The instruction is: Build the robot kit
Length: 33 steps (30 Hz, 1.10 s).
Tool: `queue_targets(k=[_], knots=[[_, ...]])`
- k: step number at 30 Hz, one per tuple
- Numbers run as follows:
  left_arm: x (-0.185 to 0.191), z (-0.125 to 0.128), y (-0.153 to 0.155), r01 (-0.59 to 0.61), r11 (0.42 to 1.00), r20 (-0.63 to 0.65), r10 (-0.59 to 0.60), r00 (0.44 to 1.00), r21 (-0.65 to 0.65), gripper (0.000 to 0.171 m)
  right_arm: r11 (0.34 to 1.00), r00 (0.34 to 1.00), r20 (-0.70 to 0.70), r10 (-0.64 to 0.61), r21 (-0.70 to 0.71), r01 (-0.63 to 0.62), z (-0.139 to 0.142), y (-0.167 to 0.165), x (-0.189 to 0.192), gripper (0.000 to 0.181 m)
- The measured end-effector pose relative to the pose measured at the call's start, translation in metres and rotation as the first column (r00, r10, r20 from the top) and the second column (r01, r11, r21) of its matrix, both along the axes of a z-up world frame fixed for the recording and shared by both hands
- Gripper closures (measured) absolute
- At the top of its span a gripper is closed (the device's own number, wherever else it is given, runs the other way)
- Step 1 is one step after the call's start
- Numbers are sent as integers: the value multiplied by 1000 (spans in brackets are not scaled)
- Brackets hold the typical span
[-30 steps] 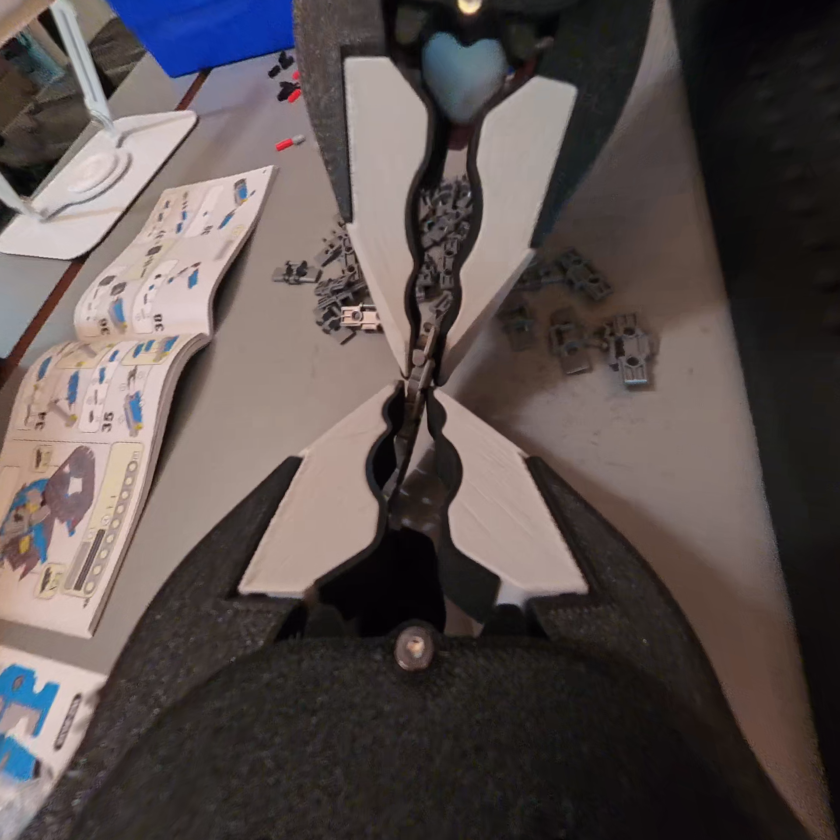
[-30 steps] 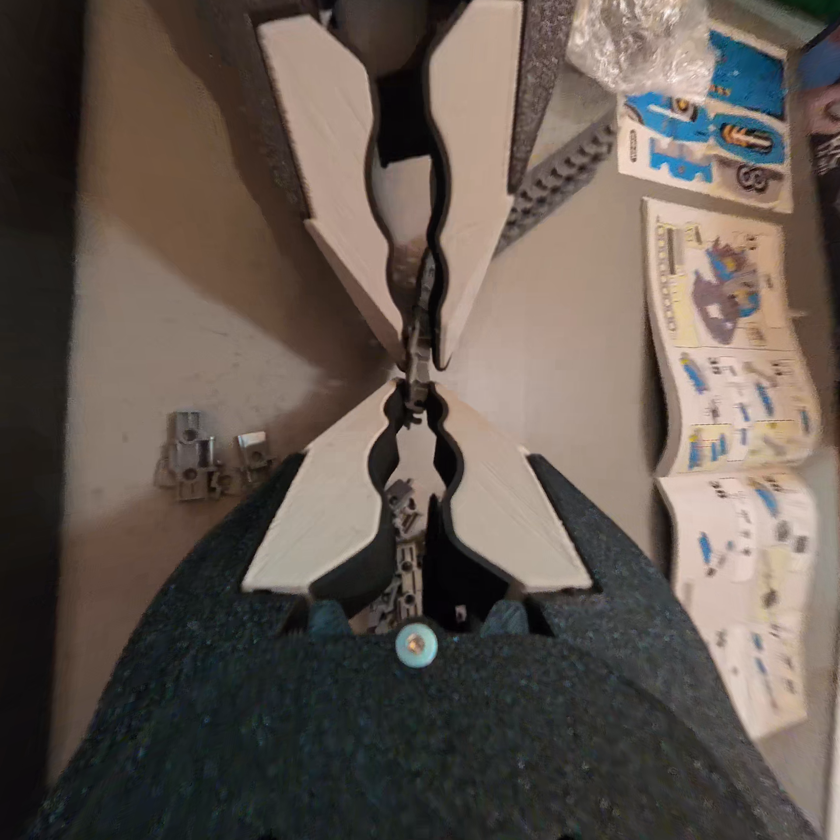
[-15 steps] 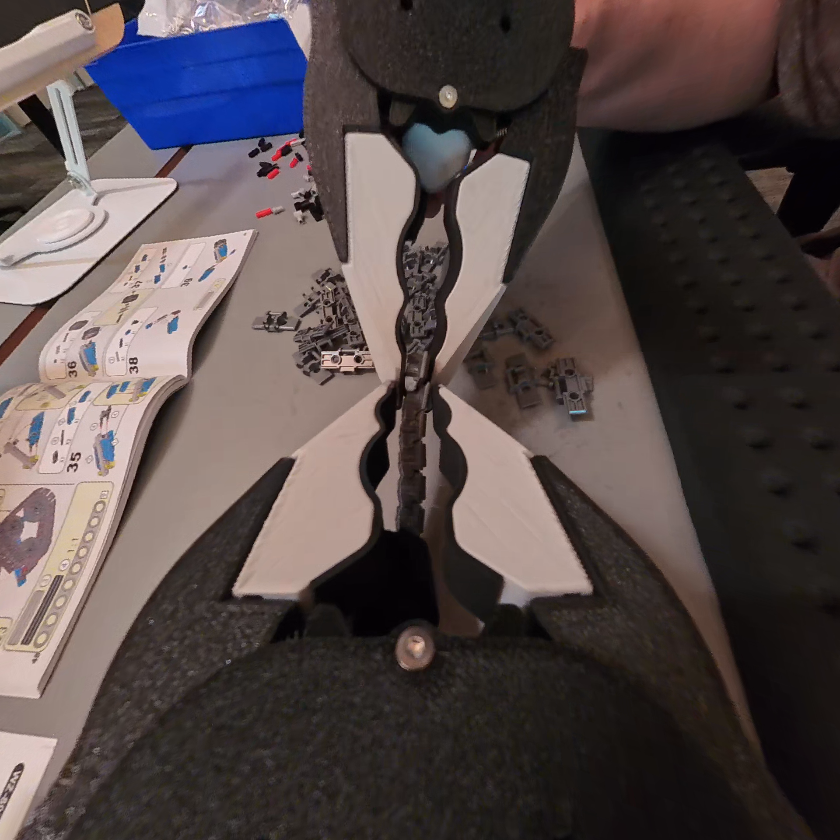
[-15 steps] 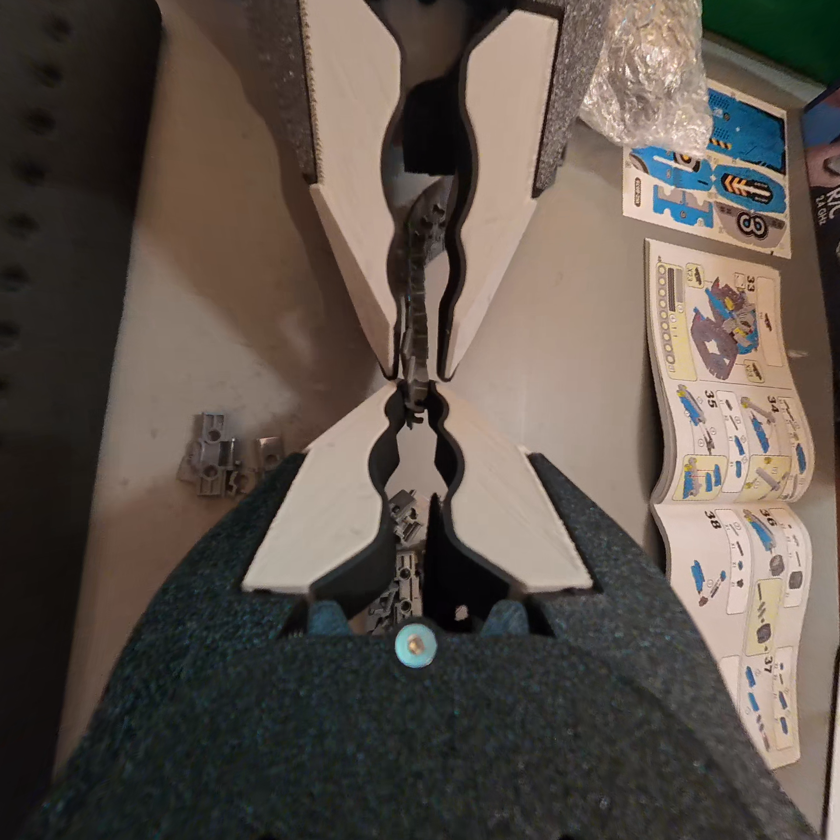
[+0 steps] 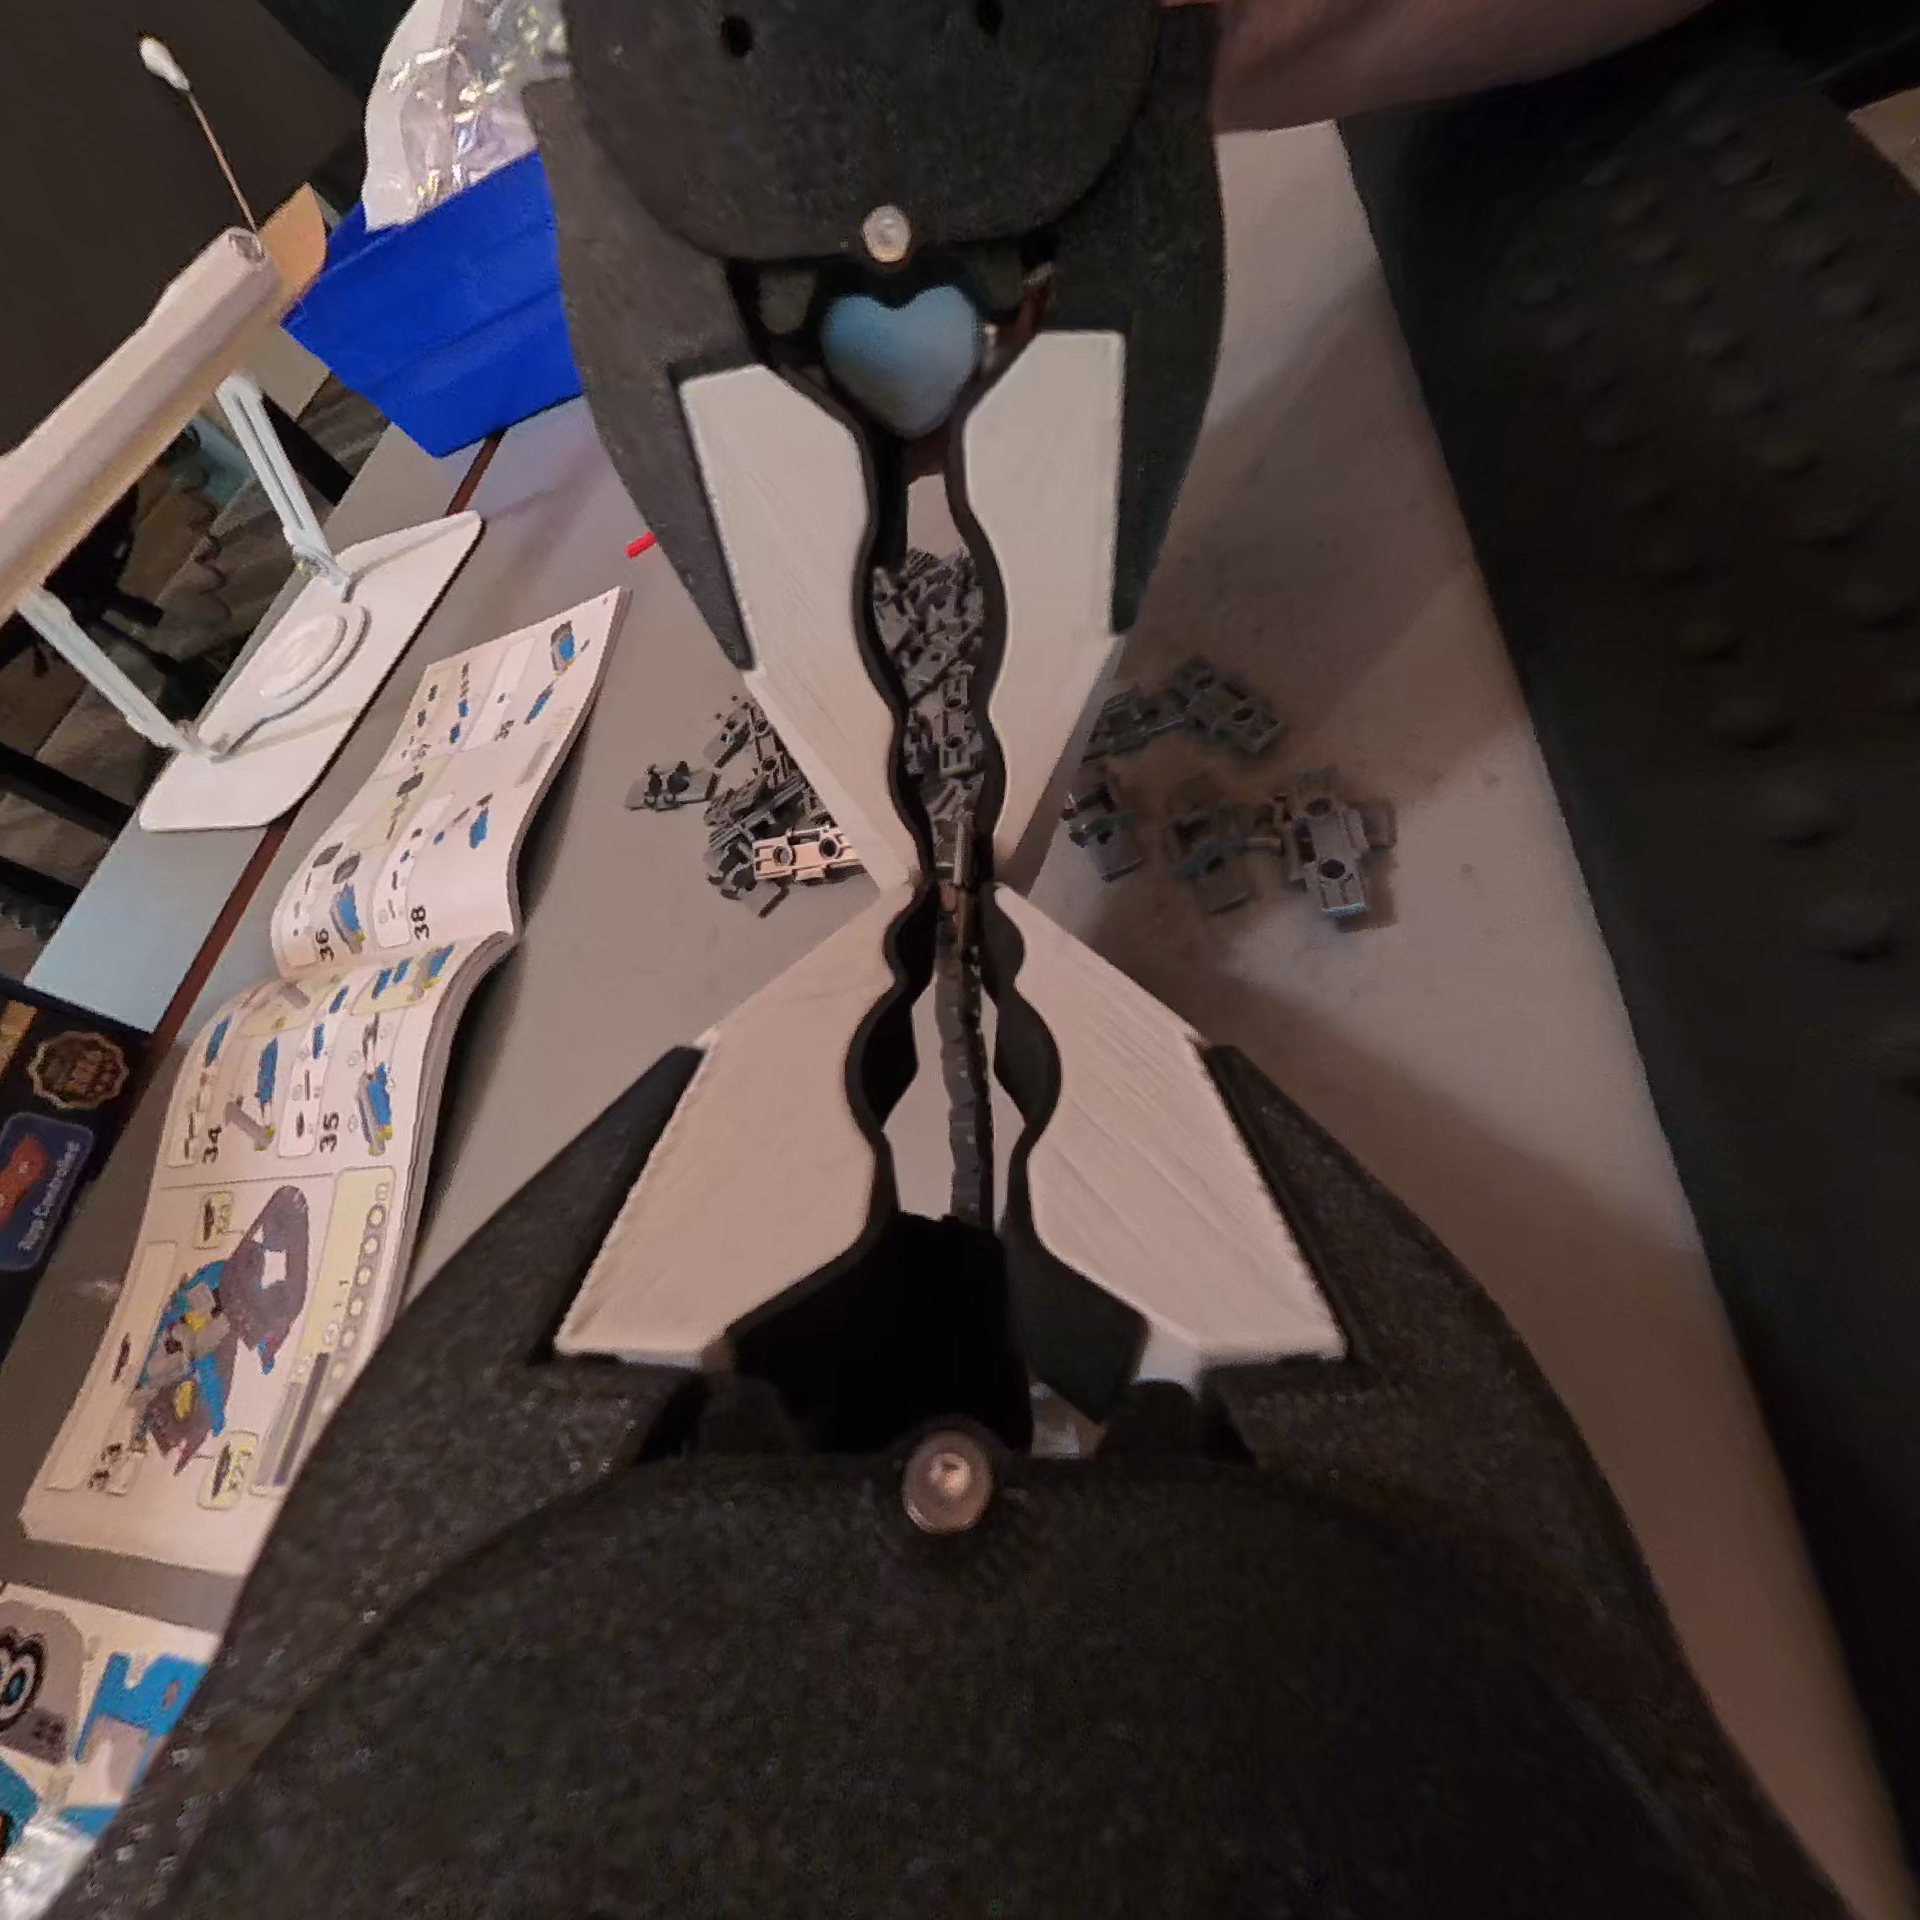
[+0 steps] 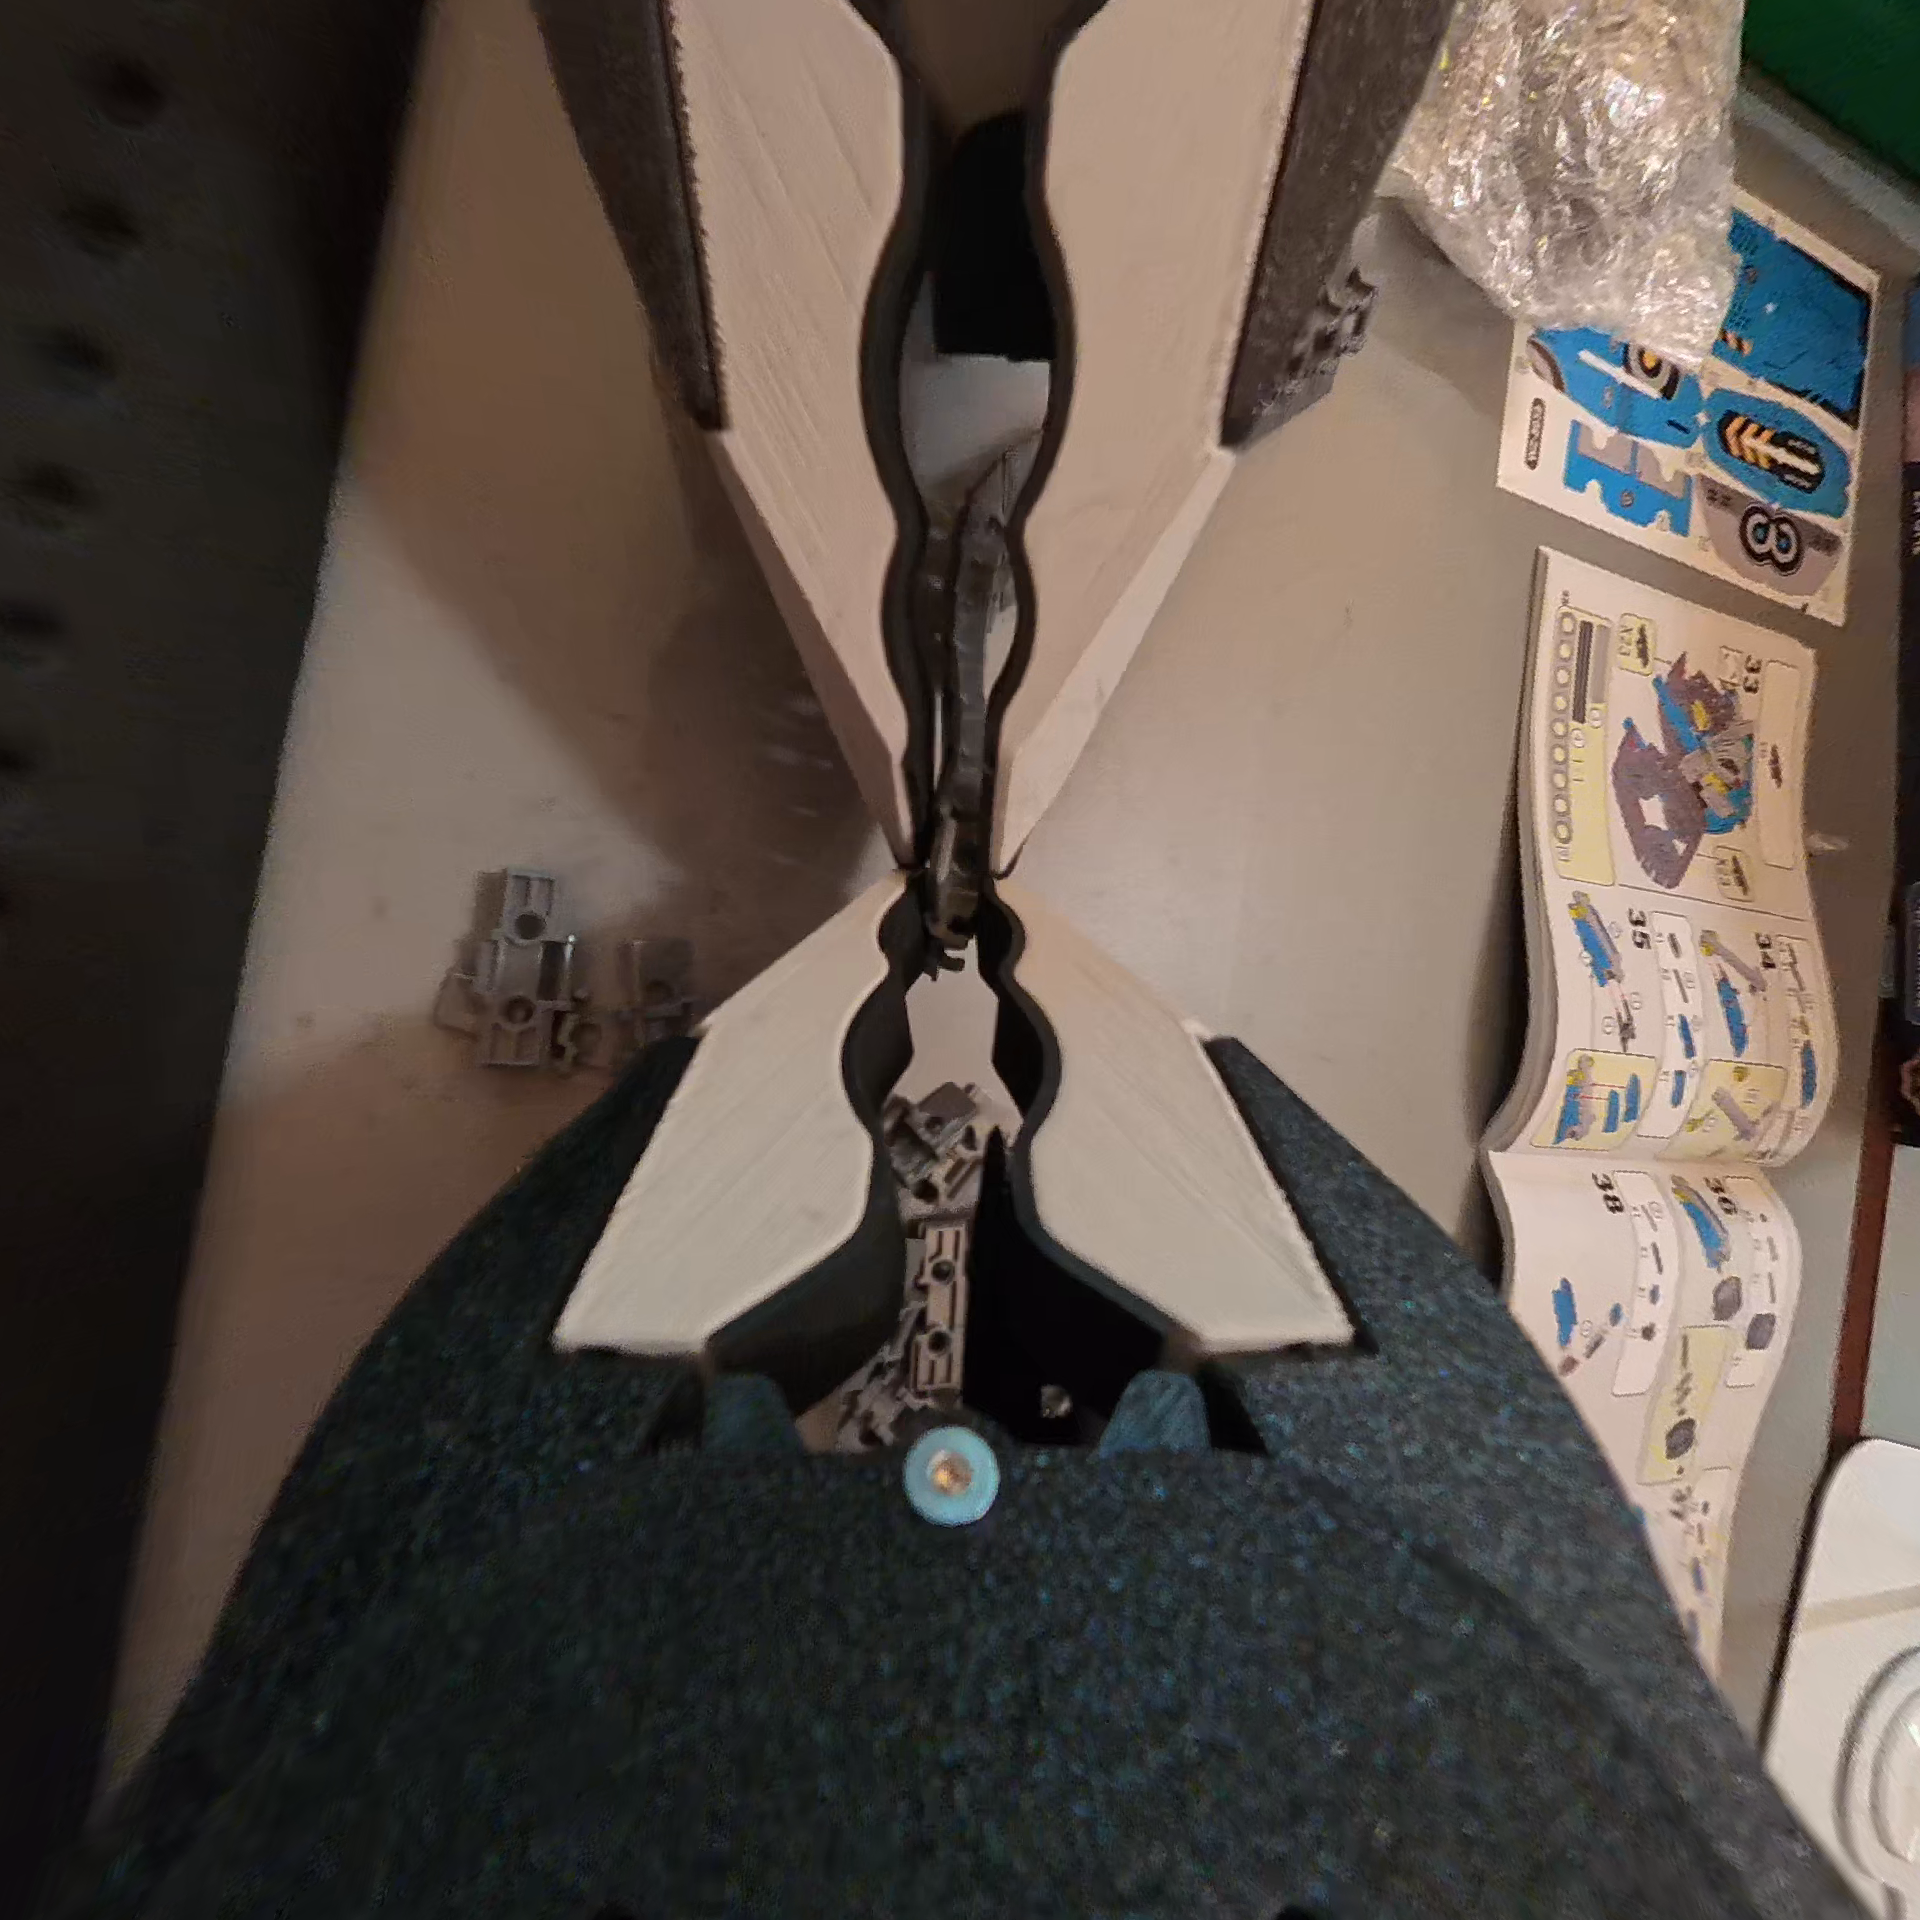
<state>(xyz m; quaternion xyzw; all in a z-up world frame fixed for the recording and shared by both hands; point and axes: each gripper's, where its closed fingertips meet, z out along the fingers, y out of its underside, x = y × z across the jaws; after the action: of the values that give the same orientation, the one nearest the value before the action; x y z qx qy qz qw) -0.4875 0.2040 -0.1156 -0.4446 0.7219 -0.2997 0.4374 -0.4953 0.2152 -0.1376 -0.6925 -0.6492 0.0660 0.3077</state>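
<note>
A dark grey toy track strip (image 5: 964,1081) made of small links runs between the white fingers of my left gripper (image 5: 948,914), which is shut on it. My right gripper (image 5: 951,862) comes from the top of the left wrist view, tip to tip with the left one. In the right wrist view my right gripper (image 6: 951,914) is shut on the strip's end link. The left gripper (image 6: 956,821) is opposite it with the strip (image 6: 975,665) in its jaws. Both are held above the grey table (image 5: 623,935).
A pile of grey links (image 5: 769,821) and a smaller group (image 5: 1247,821) lie on the table. An open instruction booklet (image 5: 343,997), a sticker sheet (image 6: 1704,416), a crumpled plastic bag (image 6: 1558,135), a blue bin (image 5: 447,312) and a white lamp base (image 5: 312,675) are nearby. A dark studded mat (image 5: 1683,520) is at the side. The tips of both grippers are at nearly the same place.
Both grippers stay shut and tip to tip on the strip. The pair has lifted and tilted, so more of the right gripper's body and of the strip shows.
</note>
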Motion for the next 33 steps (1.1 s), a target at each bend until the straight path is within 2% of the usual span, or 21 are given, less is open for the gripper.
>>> queue_targets(k=[4, 11, 14, 17, 19, 22, 30, 33], knots=[[1, 0, 6, -48, 998, -4, 48, 999, -45, 168, 998, 999, 27, -20, 61, 18, 0, 7, 1, 173], [1, -7, 0, -26, 994, -40, 21, 999, -104, 168, 999, 999, -4, -32, -23, 32, -8, -1, 1, 175], [0, 2, 6, -33, 983, 1, 33, 999, -182, 167, 993, 991, -110, -82, -96, 71, 0, 3, 1, 172], [-5, 24, 16, -16, 944, 94, 49, 994, -330, 167, 983, 960, -223, -170, -111, 148, 18, 17, 7, 148], [-8, 36, 22, 4, 902, 142, 64, 988, -432, 167, 979, 927, -333, -174, -157, 128, 30, 16, 2, 154], [-11, 45, 27, 26, 864, 183, 77, 980, -502, 167, 979, 888, -425, -175, -167, 113, 43, 17, -5, 162], [-10, 50, 25, 46, 846, 209, 79, 975, -531, 167, 963, 838, -496, -226, -244, 116, 50, 20, -10, 173], [-11, 51, 17, 79, 836, 211, 44, 977, -543, 168, 961, 845, -495, -204, -264, 77, 49, 13, -12, 175]])
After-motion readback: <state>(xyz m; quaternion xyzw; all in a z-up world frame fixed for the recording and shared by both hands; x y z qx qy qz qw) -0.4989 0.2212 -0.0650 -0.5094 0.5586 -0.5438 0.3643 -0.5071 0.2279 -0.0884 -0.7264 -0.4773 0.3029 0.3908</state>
